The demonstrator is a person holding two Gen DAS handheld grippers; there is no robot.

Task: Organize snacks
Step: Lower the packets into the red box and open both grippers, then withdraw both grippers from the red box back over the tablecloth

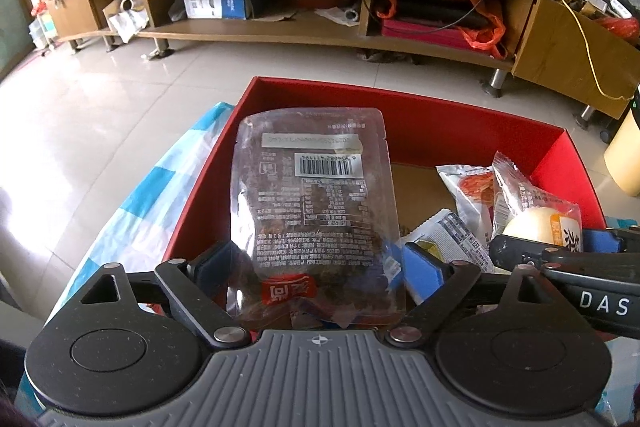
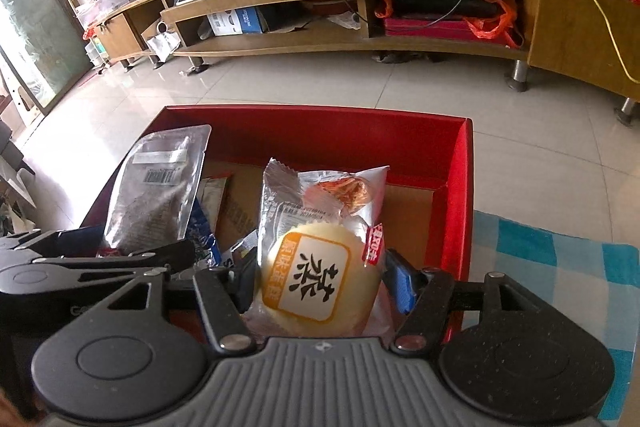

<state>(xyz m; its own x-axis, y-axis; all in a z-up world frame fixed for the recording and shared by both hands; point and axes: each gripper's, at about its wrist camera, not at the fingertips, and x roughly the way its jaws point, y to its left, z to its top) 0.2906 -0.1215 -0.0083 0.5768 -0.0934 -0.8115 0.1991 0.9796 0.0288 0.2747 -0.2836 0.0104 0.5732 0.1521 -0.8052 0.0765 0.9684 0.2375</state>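
My left gripper is shut on a clear pouch of dark snack with a barcode, held upright over the left part of the red box. My right gripper is shut on a wrapped round yellow cake, held over the red box near its front. The pouch and the left gripper show at the left of the right wrist view. The cake and the right gripper show at the right of the left wrist view. Several other snack packets lie inside the box.
The box stands on a blue-and-white checked cloth, also seen in the left wrist view. Beyond it are a tiled floor and a long wooden TV stand with cluttered shelves and cables.
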